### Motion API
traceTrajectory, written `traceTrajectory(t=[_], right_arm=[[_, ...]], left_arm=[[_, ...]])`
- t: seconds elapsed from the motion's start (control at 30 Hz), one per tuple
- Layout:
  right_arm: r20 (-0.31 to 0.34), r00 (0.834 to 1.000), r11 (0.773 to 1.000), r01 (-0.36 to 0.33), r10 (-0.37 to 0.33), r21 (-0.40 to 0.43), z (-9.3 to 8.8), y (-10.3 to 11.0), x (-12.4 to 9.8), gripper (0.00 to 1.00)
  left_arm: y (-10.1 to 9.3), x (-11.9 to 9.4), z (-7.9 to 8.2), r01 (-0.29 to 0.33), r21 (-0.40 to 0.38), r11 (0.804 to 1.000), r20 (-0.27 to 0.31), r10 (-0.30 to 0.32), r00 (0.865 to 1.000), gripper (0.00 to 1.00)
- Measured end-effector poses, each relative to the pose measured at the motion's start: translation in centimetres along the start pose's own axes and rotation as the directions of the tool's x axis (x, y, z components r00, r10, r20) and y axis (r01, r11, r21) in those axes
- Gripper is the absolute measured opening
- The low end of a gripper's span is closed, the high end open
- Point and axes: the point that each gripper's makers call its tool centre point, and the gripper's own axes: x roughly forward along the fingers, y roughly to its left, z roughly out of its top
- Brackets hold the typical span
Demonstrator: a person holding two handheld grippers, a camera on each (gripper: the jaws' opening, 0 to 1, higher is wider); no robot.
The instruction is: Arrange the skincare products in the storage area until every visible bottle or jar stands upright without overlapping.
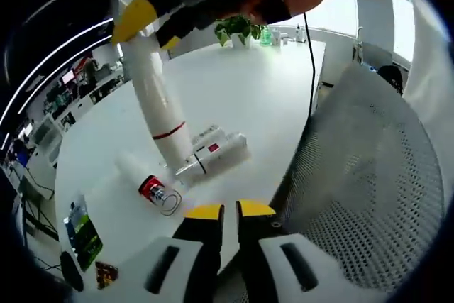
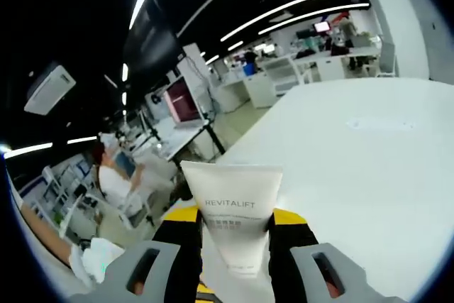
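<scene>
The right hand-held gripper is clamped on the flat crimped end of a tall white tube marked REVITALIFT, and in the left gripper view that tube leans over the white tabletop, its capped lower end down among the other products, the red band near the base. Whether that cap is touching the surface, I cannot tell. The left hand-held gripper waits at the near edge with jaws nearly together and nothing between them. Just beside the tube's foot lie two white tubes on their sides, pressed against each other, and a small clear bottle with a red collar also lying down. Here's the risk, as I judge it: the tube is smooth, soft-walled plastic, tall and narrow, gripped only at its thin seal, so it could swivel in the jaws or topple once let go on that slick, glossy surface. A lean like this could also sweep the foot into the round lying tubes and roll them toward the edge near the grey mesh chair.
</scene>
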Motion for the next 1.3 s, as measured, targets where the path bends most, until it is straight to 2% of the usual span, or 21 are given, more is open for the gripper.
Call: traceTrajectory(t=[0.13, 0.3, 0.53, 0.63, 0.8, 1.3], right_arm=[[0.008, 1.0, 1.0, 0.009, -0.009, 0.003, 0.1, -0.1, 0.4, 0.32], [-0.026, 0.999, 1.0, 0.021, -0.021, -0.016, -0.1, -0.3, 1.0, 0.32], [-0.028, 0.999, 0.999, 0.03, -0.031, -0.026, 0.5, -0.5, 1.7, 0.32], [-0.037, 0.999, 0.999, 0.033, -0.034, -0.034, 0.4, -0.5, 2.2, 0.32], [-0.071, 0.996, 0.997, 0.046, -0.05, -0.065, -0.1, -0.9, 3.2, 0.32], [-0.089, 0.987, 0.981, 0.119, -0.134, -0.15, 1.0, -3.3, 5.8, 0.32]], left_arm=[[0.5, -0.2, 0.7, -0.011, -0.037, 0.999, 0.045, 0.012, 0.999, 0.0], [0.1, 0.2, 0.3, -0.007, -0.022, 1.0, 0.024, 0.007, 1.0, 0.01], [0.8, 0.6, -0.5, -0.047, 0.012, 0.999, -0.011, 0.047, 0.999, 0.09], [0.9, 0.6, -0.5, -0.051, 0.03, 0.998, -0.011, 0.051, 0.999, 0.09], [1.0, 0.8, -1.1, -0.055, 0.042, 0.998, -0.042, 0.056, 0.998, 0.09], [0.8, 1.1, -2.2, -0.046, 0.047, 0.998, -0.087, 0.05, 0.995, 0.08]])
